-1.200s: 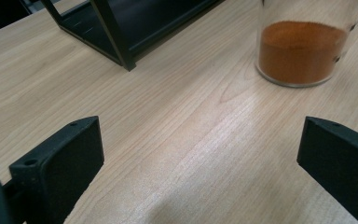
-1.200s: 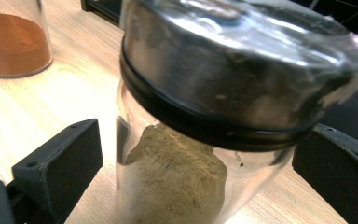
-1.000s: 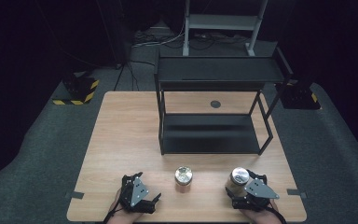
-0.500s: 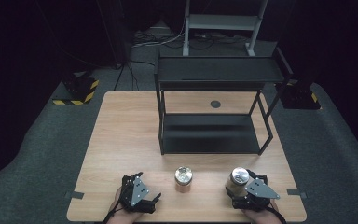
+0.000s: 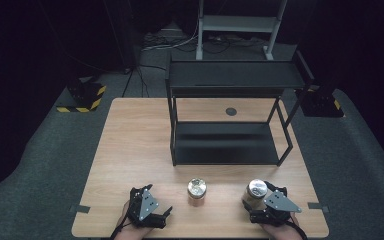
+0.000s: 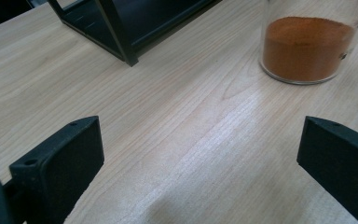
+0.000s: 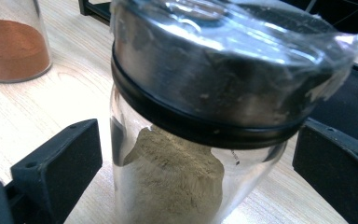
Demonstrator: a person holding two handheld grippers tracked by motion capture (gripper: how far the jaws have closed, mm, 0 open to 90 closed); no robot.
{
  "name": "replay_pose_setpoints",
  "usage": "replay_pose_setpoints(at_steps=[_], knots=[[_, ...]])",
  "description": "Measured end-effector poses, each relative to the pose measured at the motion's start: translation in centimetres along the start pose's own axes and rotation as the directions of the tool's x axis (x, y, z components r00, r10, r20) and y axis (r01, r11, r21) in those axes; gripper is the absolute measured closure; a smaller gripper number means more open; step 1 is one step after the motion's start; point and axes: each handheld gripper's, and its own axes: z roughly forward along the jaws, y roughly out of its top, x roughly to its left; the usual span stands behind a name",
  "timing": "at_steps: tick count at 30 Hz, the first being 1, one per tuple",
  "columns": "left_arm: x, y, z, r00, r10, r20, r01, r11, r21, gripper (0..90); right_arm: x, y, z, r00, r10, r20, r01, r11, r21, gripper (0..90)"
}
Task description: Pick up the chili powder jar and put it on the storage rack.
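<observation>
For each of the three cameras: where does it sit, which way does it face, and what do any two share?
High view: above the person's side, looking down on the table, black rack, both hand-held grippers.
Left gripper view: on the left hand-held gripper, open jaws, facing the orange-powder jar.
Right gripper view: on the right hand-held gripper, open jaws flanking the beige-powder jar.
Shared: the orange-powder jar.

Left gripper view: the jar of orange powder (image 6: 307, 44) is cut off at the top edge, lid out of frame. Right gripper view: the jar of pale powder (image 7: 177, 182) runs off the bottom edge, base unseen. High view: both wrists cropped at the bottom edge.
</observation>
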Motion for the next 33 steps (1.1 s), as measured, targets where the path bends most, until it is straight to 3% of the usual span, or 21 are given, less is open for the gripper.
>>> replay_pose_setpoints(at_steps=[11, 20, 33], knots=[[0.0, 0.3, -1.0, 0.9996, -0.023, 0.018, 0.024, 0.9980, -0.059, 0.7, 0.0, 0.0, 0.0, 1.0000, 0.002, 0.000, -0.002, 1.000, 0.001, 0.3], [0.3, 1.2, -1.6, 0.9985, -0.014, 0.053, 0.020, 0.9933, -0.114, 0.7, 0.0, 0.1, 0.0, 1.0000, 0.003, 0.003, -0.003, 1.000, 0.003, 0.3], [0.5, 2.6, -1.3, 0.9954, -0.008, 0.096, 0.022, 0.9883, -0.151, 0.7, 0.1, 0.1, 0.0, 1.0000, -0.002, 0.001, 0.002, 1.000, 0.005, 0.3]])
